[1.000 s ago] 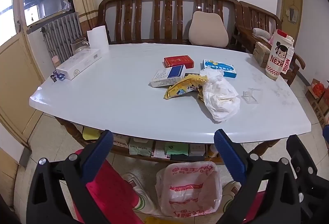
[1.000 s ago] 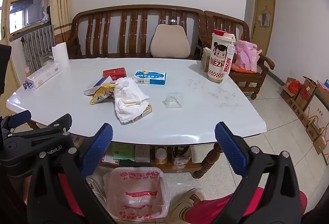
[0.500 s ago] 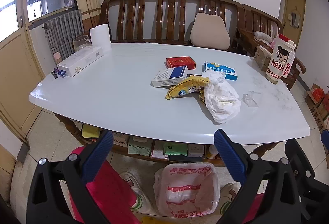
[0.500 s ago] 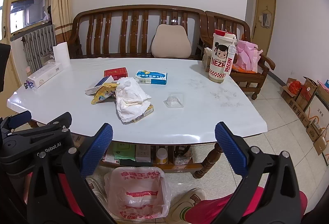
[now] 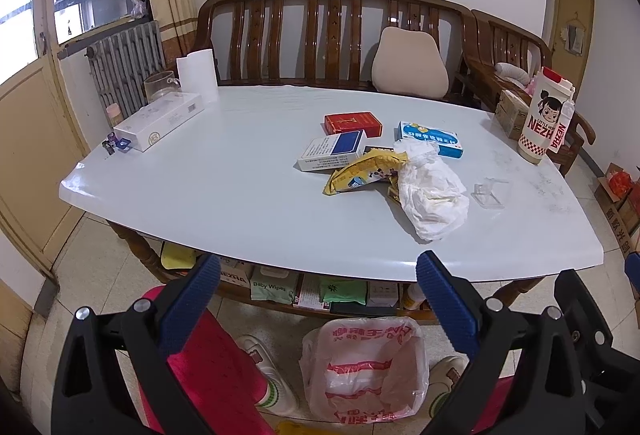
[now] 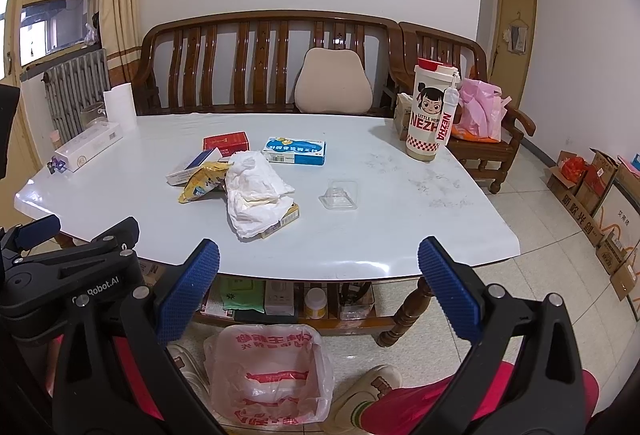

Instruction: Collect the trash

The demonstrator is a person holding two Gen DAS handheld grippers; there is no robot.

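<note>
On the white table (image 5: 200, 195) lie a crumpled white tissue (image 5: 432, 195), a yellow snack wrapper (image 5: 360, 173), a clear plastic tray (image 5: 490, 191) and red (image 5: 352, 123), blue-white (image 5: 332, 155) and light blue (image 5: 432, 137) boxes. The tissue (image 6: 252, 191), the wrapper (image 6: 202, 181) and the clear tray (image 6: 339, 195) also show in the right wrist view. A plastic trash bag (image 5: 364, 367) stands open on the floor under the table's front edge. My left gripper (image 5: 316, 299) and right gripper (image 6: 318, 283) are both open and empty, held before the table, above the bag (image 6: 268, 375).
A Nezha cup (image 6: 432, 115) stands at the table's right end. A long white box (image 5: 160, 121), a paper roll (image 5: 198, 79) and a glass jar (image 5: 160, 85) stand at the left end. A wooden bench (image 5: 320, 35) is behind. Cardboard boxes (image 6: 592, 195) sit on the floor right.
Both grippers have drifted slightly; the left view has shifted a little so the table sits marginally further right. Nothing on the table has moved and both grippers stay open.
</note>
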